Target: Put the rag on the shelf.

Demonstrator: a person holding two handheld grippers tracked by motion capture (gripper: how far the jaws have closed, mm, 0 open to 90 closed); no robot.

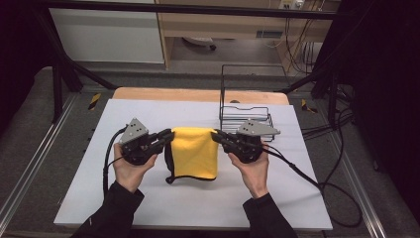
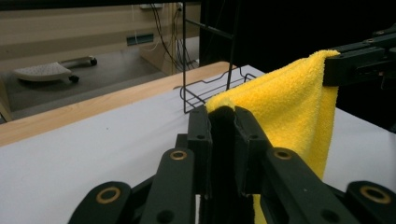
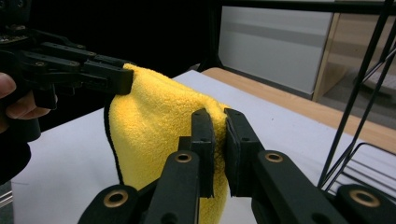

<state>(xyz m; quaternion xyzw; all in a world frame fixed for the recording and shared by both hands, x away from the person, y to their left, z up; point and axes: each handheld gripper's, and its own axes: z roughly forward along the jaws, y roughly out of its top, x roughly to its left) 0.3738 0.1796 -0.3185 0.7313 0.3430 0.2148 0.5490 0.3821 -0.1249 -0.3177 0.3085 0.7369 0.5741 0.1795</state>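
A yellow cloth (image 1: pixel 194 151) with a dark edge hangs between my two grippers above the white table top (image 1: pixel 148 116). My left gripper (image 1: pixel 170 135) is shut on the cloth's upper left corner, and my right gripper (image 1: pixel 215 135) is shut on its upper right corner. In the left gripper view the jaws pinch the yellow cloth (image 2: pixel 285 102) at their tips (image 2: pixel 223 114), with the other gripper holding the far corner. In the right gripper view the yellow cloth (image 3: pixel 154 126) is clamped between my jaws (image 3: pixel 215 119). The cloth's lower edge hangs close to the table.
A black wire rack (image 1: pixel 245 106) stands on the table just behind my right gripper. A wooden strip (image 1: pixel 198 94) runs along the table's far edge. Cables (image 1: pixel 317 183) trail off to the right. Open white surface lies in front of and to the left of the cloth.
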